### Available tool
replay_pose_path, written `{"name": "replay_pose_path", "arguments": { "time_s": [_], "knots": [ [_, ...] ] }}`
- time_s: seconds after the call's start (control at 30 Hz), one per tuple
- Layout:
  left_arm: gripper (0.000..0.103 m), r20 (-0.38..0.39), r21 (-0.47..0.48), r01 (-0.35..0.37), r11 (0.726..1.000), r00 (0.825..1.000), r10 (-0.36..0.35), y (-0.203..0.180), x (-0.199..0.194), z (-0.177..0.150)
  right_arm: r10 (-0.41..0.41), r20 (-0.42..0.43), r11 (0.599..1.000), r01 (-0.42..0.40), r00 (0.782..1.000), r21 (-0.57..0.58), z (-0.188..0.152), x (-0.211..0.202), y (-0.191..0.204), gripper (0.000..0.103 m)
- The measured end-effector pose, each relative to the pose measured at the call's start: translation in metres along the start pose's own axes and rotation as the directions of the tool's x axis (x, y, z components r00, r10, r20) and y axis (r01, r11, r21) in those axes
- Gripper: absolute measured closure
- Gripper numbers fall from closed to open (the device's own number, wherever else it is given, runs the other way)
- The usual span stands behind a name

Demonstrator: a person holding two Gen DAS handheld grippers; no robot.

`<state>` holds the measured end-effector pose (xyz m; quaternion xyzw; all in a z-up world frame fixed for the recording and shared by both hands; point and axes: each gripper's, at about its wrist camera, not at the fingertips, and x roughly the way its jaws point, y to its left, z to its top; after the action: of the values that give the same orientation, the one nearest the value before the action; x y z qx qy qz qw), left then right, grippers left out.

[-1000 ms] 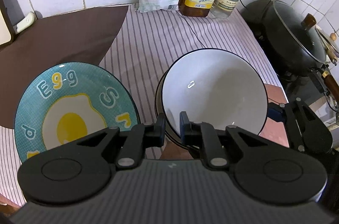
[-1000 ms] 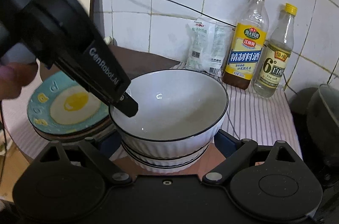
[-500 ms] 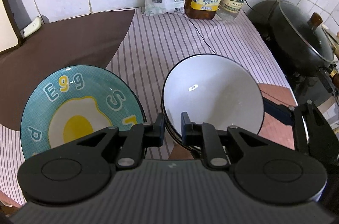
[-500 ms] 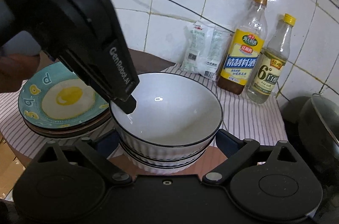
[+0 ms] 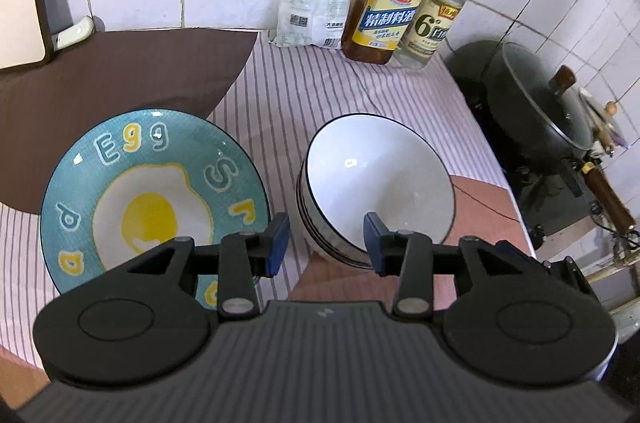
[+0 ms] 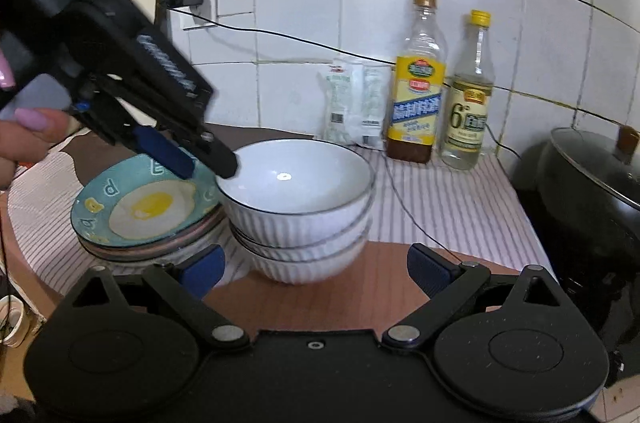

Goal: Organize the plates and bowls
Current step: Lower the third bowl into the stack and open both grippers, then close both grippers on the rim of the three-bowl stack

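Observation:
A stack of white ribbed bowls (image 6: 300, 207) with dark rims stands on the counter; it also shows in the left wrist view (image 5: 376, 183). Beside it on the left is a stack of plates topped by a teal fried-egg plate (image 6: 148, 203), seen too in the left wrist view (image 5: 152, 191). My left gripper (image 5: 326, 243) is open and empty, raised above the gap between plate and bowls; it shows in the right wrist view (image 6: 200, 159). My right gripper (image 6: 316, 267) is open and empty, just in front of the bowl stack.
Two bottles (image 6: 420, 83) and a white packet (image 6: 352, 103) stand by the tiled back wall. A dark lidded pot (image 6: 592, 183) sits on the stove at the right. A striped cloth (image 5: 340, 95) and a brown mat (image 5: 120, 71) cover the counter.
My left gripper has opened from nearly shut and lifted up and back from the bowl rim. My right gripper has drawn back from the bowl stack.

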<state>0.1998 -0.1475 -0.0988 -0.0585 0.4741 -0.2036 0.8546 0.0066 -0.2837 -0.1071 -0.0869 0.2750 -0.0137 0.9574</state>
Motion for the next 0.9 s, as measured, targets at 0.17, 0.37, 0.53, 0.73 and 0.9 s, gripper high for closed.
{"name": "replay_pose_path", "arguments": {
  "time_s": [0.17, 0.37, 0.53, 0.73, 0.9],
  "knots": [
    [0.059, 0.034, -0.043, 0.042, 0.998, 0.999, -0.041, 0.006, -0.003, -0.014, 0.031, -0.006, 0.999, -0.031, 1.0, 0.007, -0.005, -0.002, -0.012, 0.003],
    [0.057, 0.016, -0.252, 0.185, 0.95, 0.982, -0.187, 0.032, 0.016, -0.023, 0.054, -0.053, 0.993, -0.059, 0.997, -0.103, -0.019, 0.019, -0.01, 0.003],
    [0.057, -0.027, -0.344, 0.203, 0.917, 0.974, -0.225, 0.043, 0.035, -0.02, 0.067, -0.06, 0.991, -0.074, 0.996, -0.107, -0.022, 0.05, -0.015, 0.003],
    [0.056, -0.081, -0.362, 0.15, 0.92, 0.978, -0.192, 0.04, 0.053, -0.012, 0.124, -0.032, 0.984, -0.127, 0.992, -0.127, -0.024, 0.075, -0.012, 0.003],
    [0.056, -0.108, -0.354, 0.103, 0.93, 0.983, -0.15, 0.034, 0.068, -0.007, 0.135, -0.023, 0.982, -0.137, 0.991, -0.131, -0.022, 0.093, -0.009, 0.003]
  ]
}}
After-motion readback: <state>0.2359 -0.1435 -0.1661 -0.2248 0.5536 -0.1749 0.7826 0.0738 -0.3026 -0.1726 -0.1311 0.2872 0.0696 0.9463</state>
